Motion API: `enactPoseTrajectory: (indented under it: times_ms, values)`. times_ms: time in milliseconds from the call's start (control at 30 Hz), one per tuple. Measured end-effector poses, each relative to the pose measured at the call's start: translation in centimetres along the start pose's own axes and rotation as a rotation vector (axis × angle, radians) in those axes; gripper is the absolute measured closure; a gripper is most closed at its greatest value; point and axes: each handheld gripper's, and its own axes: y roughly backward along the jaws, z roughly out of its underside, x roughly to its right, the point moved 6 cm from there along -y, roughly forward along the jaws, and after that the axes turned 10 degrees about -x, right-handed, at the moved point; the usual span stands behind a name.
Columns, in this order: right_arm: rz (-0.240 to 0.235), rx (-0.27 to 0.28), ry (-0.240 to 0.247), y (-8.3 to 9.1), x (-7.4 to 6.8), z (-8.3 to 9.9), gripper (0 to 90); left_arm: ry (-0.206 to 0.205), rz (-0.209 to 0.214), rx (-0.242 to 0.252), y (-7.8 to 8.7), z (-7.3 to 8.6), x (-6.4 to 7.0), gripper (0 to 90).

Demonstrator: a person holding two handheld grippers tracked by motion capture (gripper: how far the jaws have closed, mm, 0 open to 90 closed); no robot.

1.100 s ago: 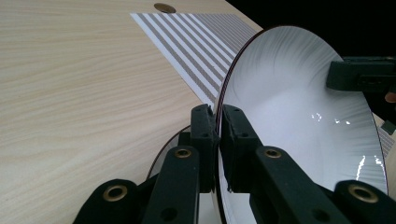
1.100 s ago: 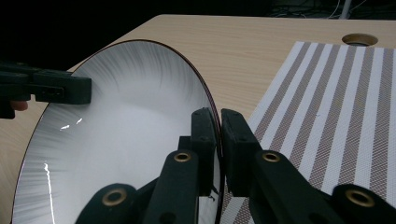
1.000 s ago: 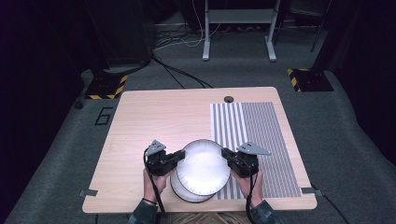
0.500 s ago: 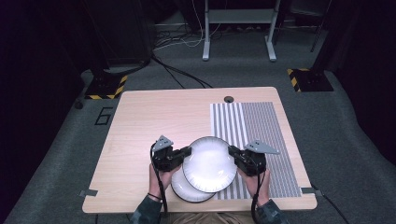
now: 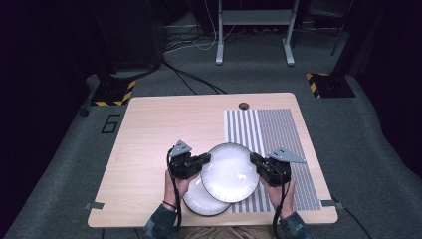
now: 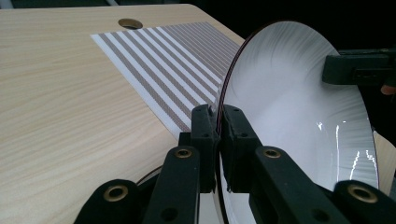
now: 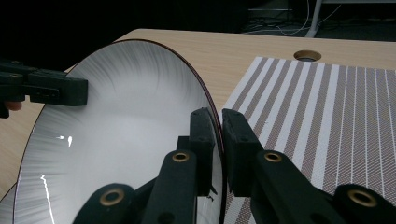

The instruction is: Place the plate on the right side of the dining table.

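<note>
A person sits at the near edge of a wooden table (image 5: 149, 134), and both forearms come up from the bottom of the high view. The left hand (image 5: 175, 185) holds the left gripper (image 5: 203, 160) and the right hand (image 5: 278, 188) holds the right gripper (image 5: 255, 160). The two grippers point in toward each other with a white plate (image 5: 230, 172) between them.

The left gripper's jaws are pressed together on the plate's left rim. In the left gripper view, the thin dark edge of the plate (image 6: 299, 112) runs right down between the two black jaws. The right gripper's jaws are squeezed on the plate's right rim in the same way, and the right gripper view shows the rim of the plate (image 7: 126, 154) caught between them. In each gripper view, the other gripper bites the far side of the plate.

The plate is held up off the table. It sits partly over a second white plate (image 5: 201, 201) that lies flat near the table's front edge. Its right side is over a striped mat (image 5: 278, 134) on the right half of the table.

A small round hole (image 5: 243, 106) is in the table near its far edge.

On the grey floor (image 5: 363, 149) left of the table there is a mark (image 5: 110, 123) that looks like the number 6
</note>
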Motion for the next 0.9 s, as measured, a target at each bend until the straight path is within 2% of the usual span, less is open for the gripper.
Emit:
enactPoseTrajectory:
  times_ms: [233,467,900]
  values:
    - [0.012,0.0,0.008,0.4,0.5,-0.1,83.2,0.002,0.011,0.002,-0.4,-0.4,0.5,84.3]
    - [0.018,0.002,0.009,0.9,1.1,-0.2,83.1,-0.018,0.019,-0.002,-0.8,-0.8,0.9,84.4]
    - [0.029,0.003,0.02,1.3,1.9,-0.3,82.8,-0.024,0.03,-0.011,-1.7,-1.4,1.5,84.4]
